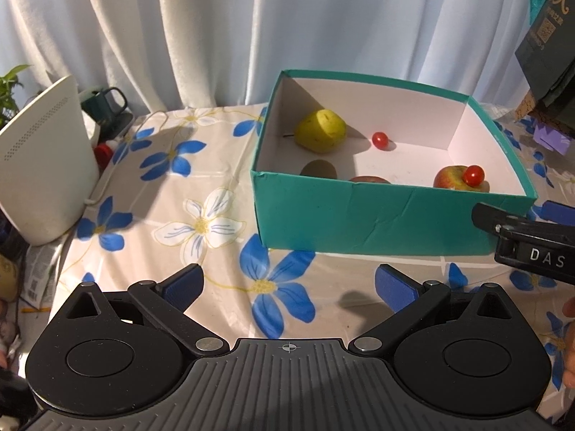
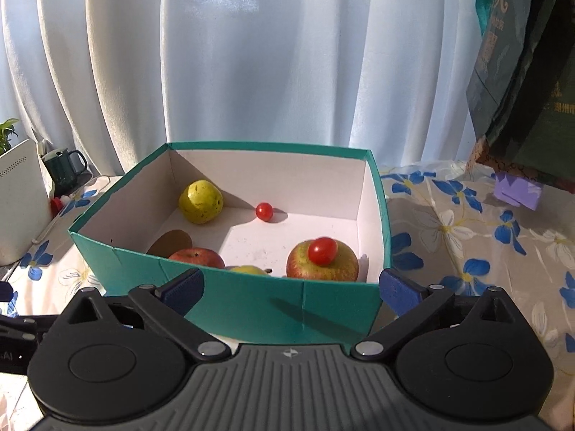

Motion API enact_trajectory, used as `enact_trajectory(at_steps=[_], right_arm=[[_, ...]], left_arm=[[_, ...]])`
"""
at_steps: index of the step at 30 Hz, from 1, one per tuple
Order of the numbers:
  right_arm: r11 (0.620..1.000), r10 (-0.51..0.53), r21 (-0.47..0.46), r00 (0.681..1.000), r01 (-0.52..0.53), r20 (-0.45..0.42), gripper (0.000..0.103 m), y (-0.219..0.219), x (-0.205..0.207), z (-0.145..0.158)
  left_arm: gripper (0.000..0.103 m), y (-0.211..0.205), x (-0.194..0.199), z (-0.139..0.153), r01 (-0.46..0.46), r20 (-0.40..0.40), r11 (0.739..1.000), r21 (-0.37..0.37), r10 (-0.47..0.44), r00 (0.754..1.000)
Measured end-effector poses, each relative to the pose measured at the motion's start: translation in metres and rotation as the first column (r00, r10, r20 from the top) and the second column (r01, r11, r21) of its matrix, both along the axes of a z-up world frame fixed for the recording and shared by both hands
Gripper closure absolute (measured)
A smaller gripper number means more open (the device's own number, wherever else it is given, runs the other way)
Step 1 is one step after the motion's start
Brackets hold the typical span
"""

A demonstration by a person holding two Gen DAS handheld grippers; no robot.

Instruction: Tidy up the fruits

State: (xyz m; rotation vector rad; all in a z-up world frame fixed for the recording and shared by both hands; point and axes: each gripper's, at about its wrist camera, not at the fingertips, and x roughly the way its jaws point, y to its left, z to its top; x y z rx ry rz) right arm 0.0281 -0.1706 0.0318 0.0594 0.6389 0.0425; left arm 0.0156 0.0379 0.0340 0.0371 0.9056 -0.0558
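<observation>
A teal box point(image 1: 359, 215) point(image 2: 273, 309) with a white inside stands on the flowered tablecloth. In it lie a yellow pear point(image 1: 321, 131) point(image 2: 200, 202), a cherry tomato point(image 1: 379, 139) point(image 2: 264, 211), an apple point(image 1: 449, 179) point(image 2: 323, 265) with a second cherry tomato point(image 1: 473, 175) point(image 2: 322, 250) on top, a red apple point(image 2: 196, 258), a brown kiwi point(image 1: 318, 169) point(image 2: 169, 242) and a yellow fruit point(image 2: 248, 270) behind the near wall. My left gripper point(image 1: 287, 283) is open and empty over the cloth, left of the box front. My right gripper point(image 2: 289, 289) is open and empty at the box's near wall.
A white device point(image 1: 43, 172) point(image 2: 18, 197) and a dark green mug point(image 1: 107, 107) point(image 2: 64, 170) stand at the left. A dark gift bag point(image 1: 550, 43) point(image 2: 524, 82) and a purple paper piece point(image 2: 517, 190) are at the right. A white curtain hangs behind.
</observation>
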Motion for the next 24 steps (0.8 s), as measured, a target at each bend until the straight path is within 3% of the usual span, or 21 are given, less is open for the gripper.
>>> enact_trajectory(at_steps=[5,7,12,18,24], right_arm=[[0.994,-0.056,0.085,0.99,0.068,-0.128,0.0,-0.01,-0.012,0.002],[0.99,-0.076,0.103,0.982,0.095,-0.173,0.0,-0.013,-0.012,0.003],[0.993,-0.118,-0.003,0.957,0.121,-0.265,0.0,-0.005,-0.011,0.0],[0.985,-0.155,-0.116,0.944,0.126,-0.291,0.0,0.007,-0.002,0.005],[0.987,-0.158,-0.084,0.913,0.136,-0.376,0.0,0.005,0.021,0.008]], left_arm=[[0.0,-0.017,0.006,-0.001,0.047,-0.004,0.992,0.12,-0.047,0.999],[0.0,-0.023,0.014,-0.002,0.052,-0.05,0.986,0.159,-0.044,0.998],[0.0,-0.025,0.038,-0.009,0.069,-0.178,0.988,0.139,-0.044,0.983],[0.0,-0.031,0.054,-0.006,0.043,-0.2,0.979,0.2,-0.003,0.98],[0.0,-0.032,0.077,0.002,0.077,-0.278,0.983,0.168,-0.028,0.96]])
